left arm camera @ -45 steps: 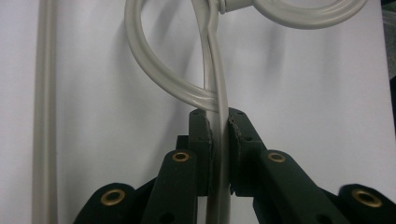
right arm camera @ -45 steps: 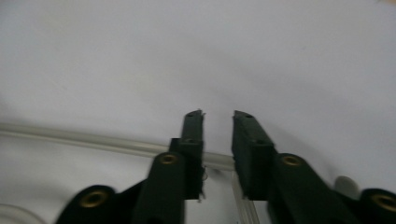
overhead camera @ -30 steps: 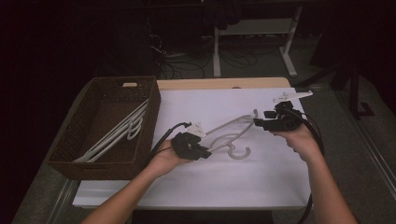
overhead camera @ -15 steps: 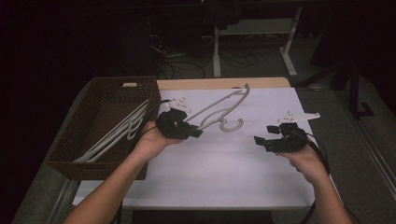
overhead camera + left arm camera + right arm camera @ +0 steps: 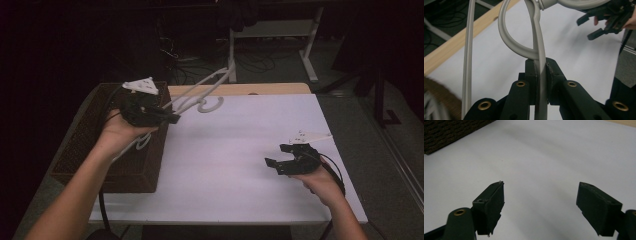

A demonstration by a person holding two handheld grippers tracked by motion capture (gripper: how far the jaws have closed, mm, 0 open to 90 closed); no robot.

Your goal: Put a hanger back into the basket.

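Observation:
A white plastic hanger (image 5: pixel 200 95) hangs in the air over the table's back left, its hook curling near the wooden back edge. My left gripper (image 5: pixel 170 119) is shut on one of its bars, above the right rim of the dark wicker basket (image 5: pixel 90 150). In the left gripper view the hanger (image 5: pixel 537 52) runs up between the closed jaws of my left gripper (image 5: pixel 540 75). My right gripper (image 5: pixel 272 165) rests low at the table's front right, open, nothing between its jaws. In its own view my right gripper (image 5: pixel 540 202) faces bare white table.
The basket stands at the left end of the white table (image 5: pixel 240 145) with more white hangers (image 5: pixel 140 142) inside it. A wooden strip (image 5: pixel 250 89) borders the back edge. Beyond it are table legs and cables on a dark floor.
My left gripper has carried the hanger left and up, from mid-table to over the basket's rim. My right gripper let go of it and drew back toward the front right, now open.

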